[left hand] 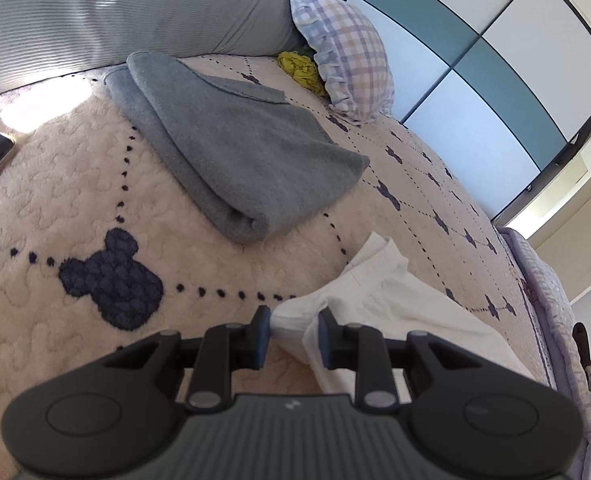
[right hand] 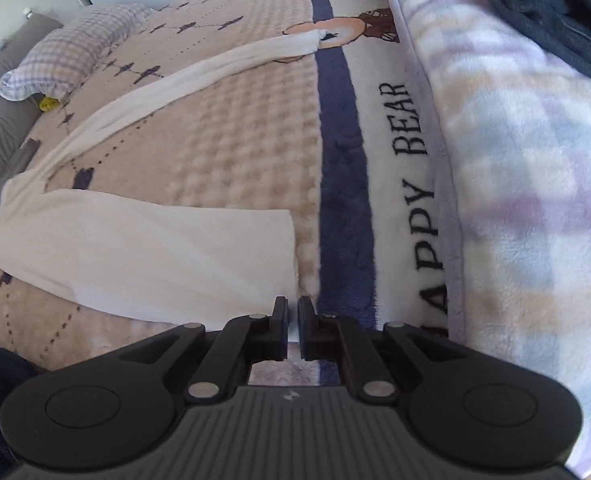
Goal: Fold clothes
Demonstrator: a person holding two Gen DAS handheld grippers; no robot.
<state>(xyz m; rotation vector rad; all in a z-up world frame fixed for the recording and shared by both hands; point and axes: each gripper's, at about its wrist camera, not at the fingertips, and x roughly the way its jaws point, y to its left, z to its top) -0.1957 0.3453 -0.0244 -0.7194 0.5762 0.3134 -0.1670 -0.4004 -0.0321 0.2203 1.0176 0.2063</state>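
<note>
Left gripper (left hand: 294,330) sits low centre in its view, clamped on a bunched edge of the white garment (left hand: 379,308). Right gripper (right hand: 293,326), low centre in its own view, is pinched nearly together on the garment's (right hand: 143,248) hem corner. We see the garment spread across the bed cover (right hand: 231,136), one sleeve (right hand: 199,76) trailing toward upper centre, so its fold is only beginning. We judge the grey towel (left hand: 231,148), upper centre, already folded.

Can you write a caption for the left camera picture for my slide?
Left gripper pinches a white cloth garment beside a folded grey towel on the beige bear-print blanket.
</note>
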